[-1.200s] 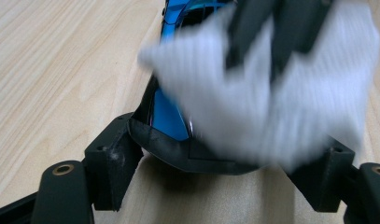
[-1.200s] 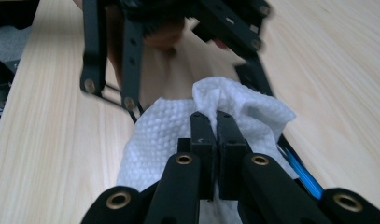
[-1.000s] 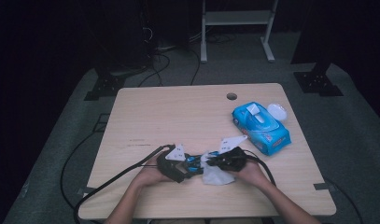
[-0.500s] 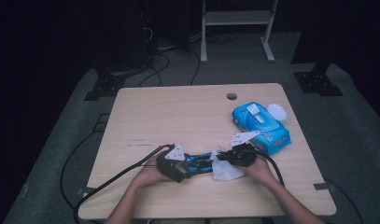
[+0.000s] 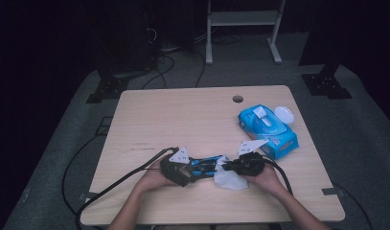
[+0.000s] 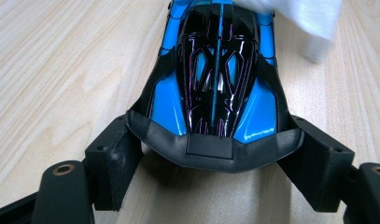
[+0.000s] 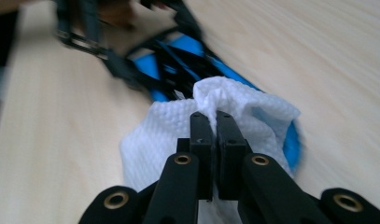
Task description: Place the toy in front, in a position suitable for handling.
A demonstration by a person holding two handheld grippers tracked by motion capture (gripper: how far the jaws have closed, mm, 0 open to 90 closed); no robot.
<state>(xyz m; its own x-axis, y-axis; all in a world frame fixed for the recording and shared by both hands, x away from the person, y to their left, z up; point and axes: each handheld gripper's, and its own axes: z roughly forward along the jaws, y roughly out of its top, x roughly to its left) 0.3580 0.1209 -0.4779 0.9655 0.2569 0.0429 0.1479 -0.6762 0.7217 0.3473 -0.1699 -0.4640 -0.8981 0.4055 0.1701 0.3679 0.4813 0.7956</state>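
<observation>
White wipe (image 7: 211, 126) pinched in the right gripper (image 7: 210, 119), draped on the far end of the blue toy car (image 6: 215, 79) — its near end clamped by the left gripper (image 6: 211, 154), near the table's (image 5: 183, 115) front edge. Farther back — a blue wipes pack (image 5: 268, 129).

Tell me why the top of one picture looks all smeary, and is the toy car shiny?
In the right gripper view the far part is blurred: the toy car and the other gripper look smeared, while the white wipe near the jaws is sharper. In the left gripper view the car is crisp, with bright glints on its blue body. The high view is dim, the room around the table nearly black.
</observation>
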